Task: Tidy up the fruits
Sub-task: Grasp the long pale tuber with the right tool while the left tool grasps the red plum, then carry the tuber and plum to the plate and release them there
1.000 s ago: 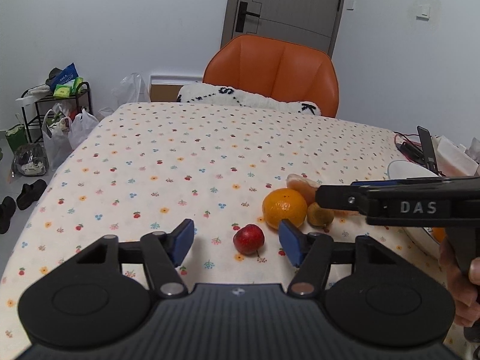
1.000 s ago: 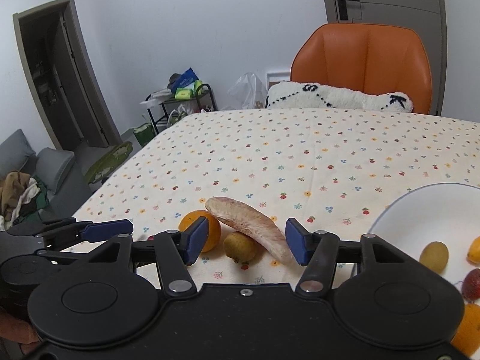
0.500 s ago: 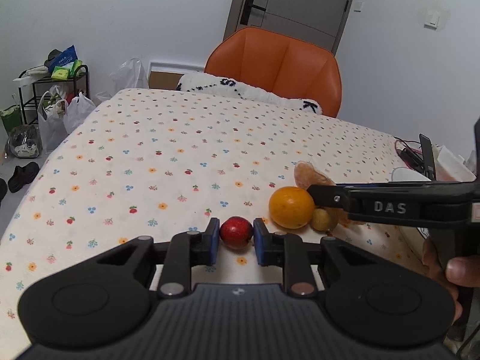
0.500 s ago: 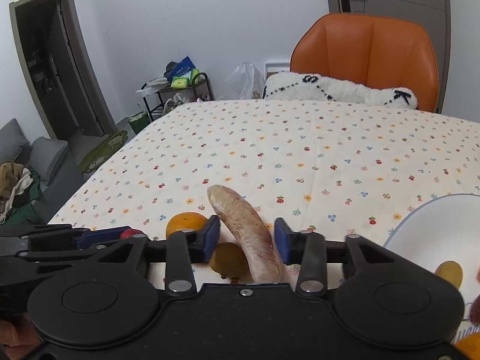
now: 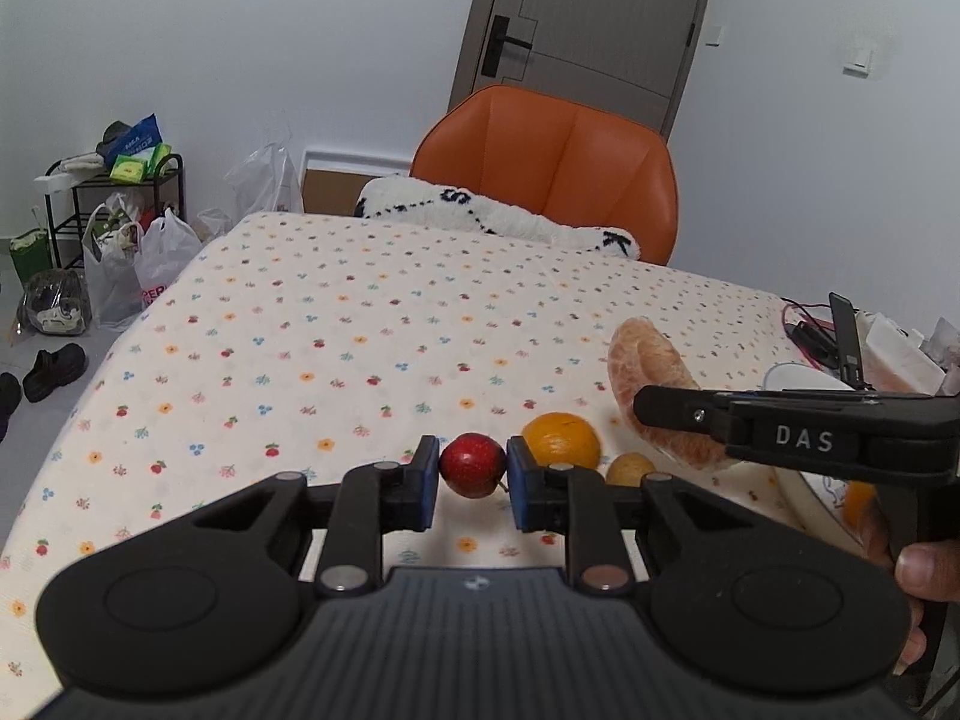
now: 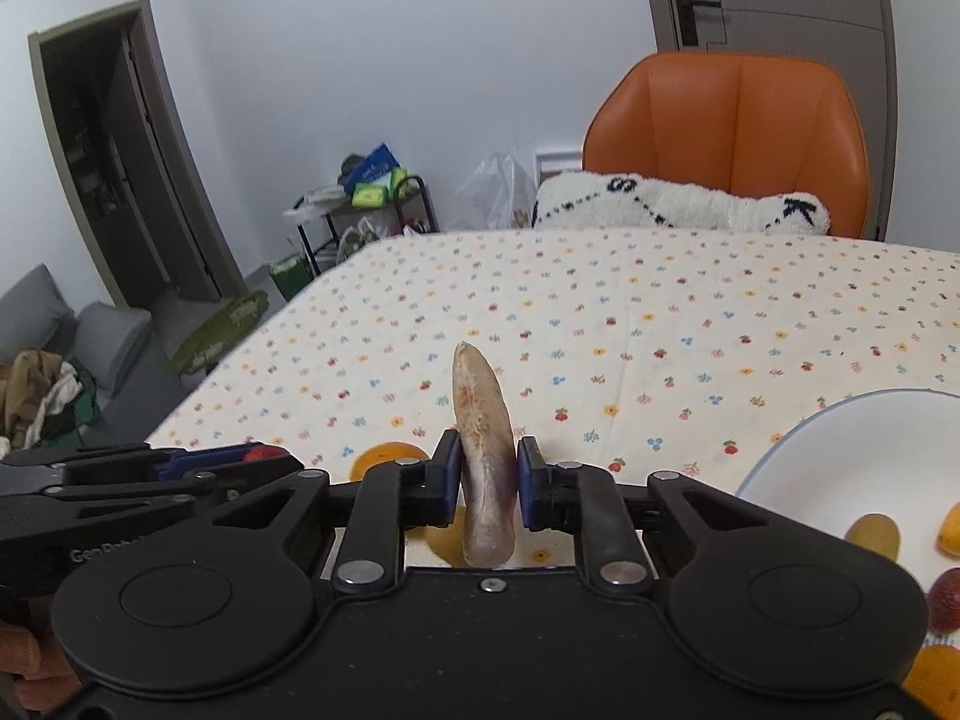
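White walls, a grey door [image 5: 576,18] and an orange chair [image 5: 552,174] stand behind a table covered by a cream cloth with small flower and fruit prints [image 5: 336,324]; a fluffy white cushion with black stitching [image 5: 498,219] lies at the far edge. Most of the cloth is bare toward the far and left sides, while the fruit sits crowded near the front right.

At the right edge a white bowl [image 6: 840,450] holds several small fruits, yellow, orange and dark red.

Clamped in the right gripper [image 6: 489,483] is a long pale pomelo segment [image 6: 483,456], pinkish-tan and translucent, tapering to a point. Its long axis runs forward along the fingers, tip aimed away toward the far edge, and it is lifted off the cloth. From the left wrist view it shows as a curved, grainy crescent.

An orange [image 5: 561,441] rests on the cloth just right of the left gripper, with a small yellow-brown fruit [image 5: 629,469] beside it.

Smallest, a glossy red round fruit [image 5: 473,465] is pinched between the blue pads [image 5: 426,483] of the left gripper [image 5: 473,483], above the cloth near the front edge.
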Motion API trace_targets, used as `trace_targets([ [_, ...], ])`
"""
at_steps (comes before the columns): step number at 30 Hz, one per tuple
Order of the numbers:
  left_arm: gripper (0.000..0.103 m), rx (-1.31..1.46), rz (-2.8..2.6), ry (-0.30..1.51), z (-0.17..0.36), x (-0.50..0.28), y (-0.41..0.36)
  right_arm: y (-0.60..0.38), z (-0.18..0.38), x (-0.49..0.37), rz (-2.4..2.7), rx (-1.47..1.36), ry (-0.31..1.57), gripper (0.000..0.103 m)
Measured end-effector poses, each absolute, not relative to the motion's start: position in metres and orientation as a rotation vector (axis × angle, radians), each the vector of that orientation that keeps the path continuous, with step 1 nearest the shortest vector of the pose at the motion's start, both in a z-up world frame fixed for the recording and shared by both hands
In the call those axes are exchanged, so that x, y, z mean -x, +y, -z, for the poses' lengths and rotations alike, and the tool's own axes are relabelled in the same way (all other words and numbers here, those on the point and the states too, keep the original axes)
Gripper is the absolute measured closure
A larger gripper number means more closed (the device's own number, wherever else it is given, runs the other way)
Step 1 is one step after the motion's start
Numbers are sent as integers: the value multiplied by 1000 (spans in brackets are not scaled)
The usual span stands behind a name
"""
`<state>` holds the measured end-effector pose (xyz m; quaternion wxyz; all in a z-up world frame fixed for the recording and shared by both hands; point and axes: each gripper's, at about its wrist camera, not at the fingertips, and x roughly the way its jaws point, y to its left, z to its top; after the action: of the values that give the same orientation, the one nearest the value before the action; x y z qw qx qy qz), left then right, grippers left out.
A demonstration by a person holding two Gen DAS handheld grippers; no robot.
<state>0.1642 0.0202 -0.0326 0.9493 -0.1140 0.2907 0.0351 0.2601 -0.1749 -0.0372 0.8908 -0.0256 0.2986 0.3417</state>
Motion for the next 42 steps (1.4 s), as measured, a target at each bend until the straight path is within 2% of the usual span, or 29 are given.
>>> trace_targets([
  [14,81,186,-11,553,15,-163,-18,-218,15,-247,-677,-8,542,86],
  [42,81,130,106,557,13,-181,-85,-324,25,-245,-500,-122,520,85],
])
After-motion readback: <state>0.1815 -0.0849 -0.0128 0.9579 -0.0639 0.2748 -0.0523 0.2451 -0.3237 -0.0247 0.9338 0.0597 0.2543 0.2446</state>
